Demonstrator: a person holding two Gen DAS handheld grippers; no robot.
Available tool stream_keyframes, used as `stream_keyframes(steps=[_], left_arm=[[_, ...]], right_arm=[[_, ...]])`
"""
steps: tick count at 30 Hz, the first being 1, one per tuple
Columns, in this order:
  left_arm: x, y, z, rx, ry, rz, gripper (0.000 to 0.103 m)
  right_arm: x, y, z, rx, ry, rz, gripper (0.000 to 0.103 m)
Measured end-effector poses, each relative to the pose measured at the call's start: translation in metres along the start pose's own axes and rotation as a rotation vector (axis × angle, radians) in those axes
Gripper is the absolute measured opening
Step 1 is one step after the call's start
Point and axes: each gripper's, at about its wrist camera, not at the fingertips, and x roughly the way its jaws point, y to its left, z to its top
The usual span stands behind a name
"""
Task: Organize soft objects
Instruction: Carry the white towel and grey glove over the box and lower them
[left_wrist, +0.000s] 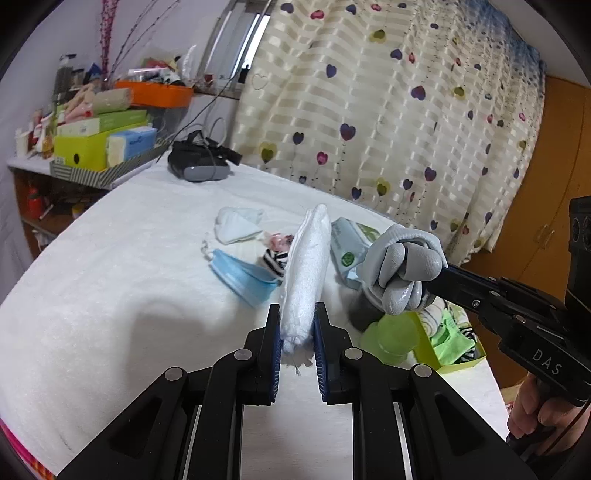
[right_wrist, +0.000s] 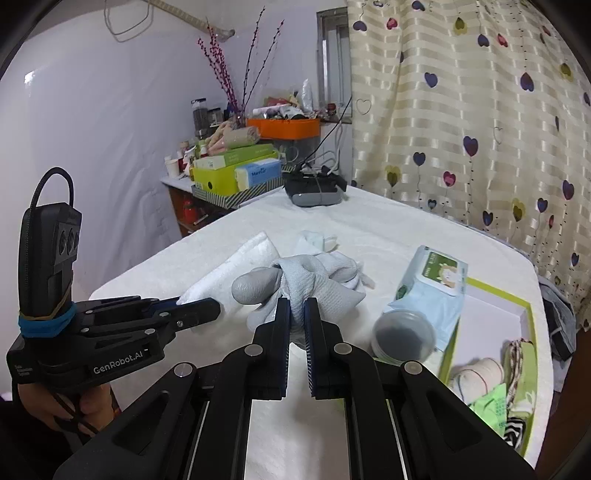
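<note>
My left gripper (left_wrist: 298, 320) is shut on a folded white towel (left_wrist: 306, 273) and holds it upright above the white-covered table; the towel also shows in the right wrist view (right_wrist: 236, 273). My right gripper (right_wrist: 297, 314) is shut on a grey work glove (right_wrist: 314, 284), which also shows bunched in the left wrist view (left_wrist: 402, 269). On the table lie a blue face mask (left_wrist: 240, 275), a white mask (left_wrist: 236, 225), a small striped cloth (left_wrist: 275, 260) and a wipes pack (right_wrist: 432, 291). A green-rimmed box (right_wrist: 495, 295) at the right holds several soft items.
A lidded round jar (right_wrist: 402, 338) stands beside the box. A dark headset (right_wrist: 314, 190) lies at the table's far end. A cluttered shelf with boxes (right_wrist: 236, 173) stands at the far left. A heart-patterned curtain (right_wrist: 461, 129) hangs behind the table.
</note>
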Motion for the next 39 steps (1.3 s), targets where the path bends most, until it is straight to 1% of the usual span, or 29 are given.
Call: stream_keyframes(steps=[12, 26, 30, 39], left_arm=[[-0.001, -0.043, 0.005, 0.074, -0.007, -0.053, 0.015], [0.007, -0.107, 0.006, 0.17, 0.0, -0.144, 0.015], [0.011, -0.122, 0.004, 0.19, 0.011, -0.165, 0.015], [0.022, -0.149, -0.003, 0.226, 0.044, -0.209, 0.015]], right_arm=[[-0.041, -0.028, -0.011, 0.058, -0.059, -0.063, 0.008], [-0.102, -0.087, -0.036, 0.182, -0.12, -0.22, 0.008], [-0.112, -0.099, -0.043, 0.208, -0.124, -0.25, 0.008], [-0.124, -0.117, -0.057, 0.244, -0.124, -0.285, 0.008]])
